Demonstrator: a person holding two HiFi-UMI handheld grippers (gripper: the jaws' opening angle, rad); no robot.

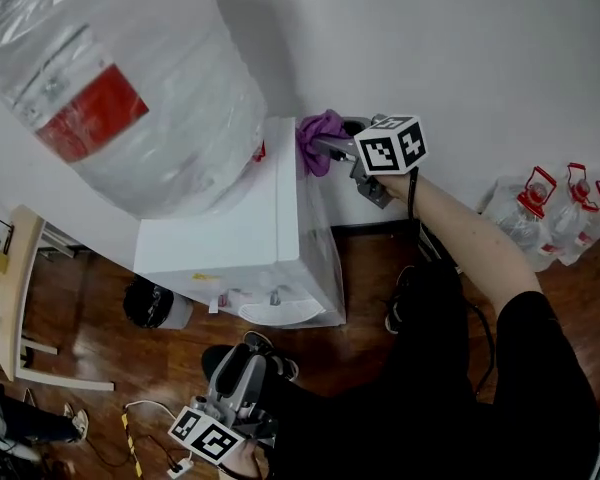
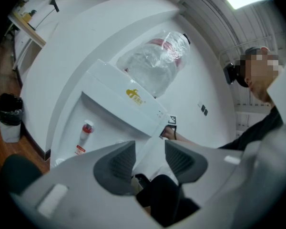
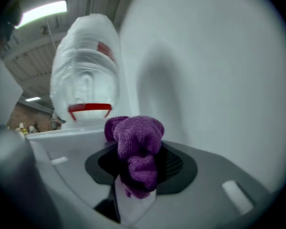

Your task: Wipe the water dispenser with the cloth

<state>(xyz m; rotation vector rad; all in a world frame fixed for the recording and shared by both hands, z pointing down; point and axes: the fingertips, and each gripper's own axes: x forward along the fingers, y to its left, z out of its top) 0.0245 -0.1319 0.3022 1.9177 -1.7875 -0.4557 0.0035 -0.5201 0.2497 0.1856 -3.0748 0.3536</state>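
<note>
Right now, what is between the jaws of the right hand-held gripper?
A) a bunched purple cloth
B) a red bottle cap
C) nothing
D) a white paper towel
A: in the right gripper view, the right hand-held gripper has its jaws clamped on the purple cloth, which bulges out above the pads.

The right gripper (image 3: 138,163) has dark grey fingers (image 3: 178,163); the cloth (image 3: 136,142) between them is purple. Just beyond the fingertips the water dispenser (image 3: 71,135) is white — its bottle (image 3: 86,66) clear, with a red label and red collar. The cube (image 1: 392,145) behind the fingers bears black-and-white squares.
</note>
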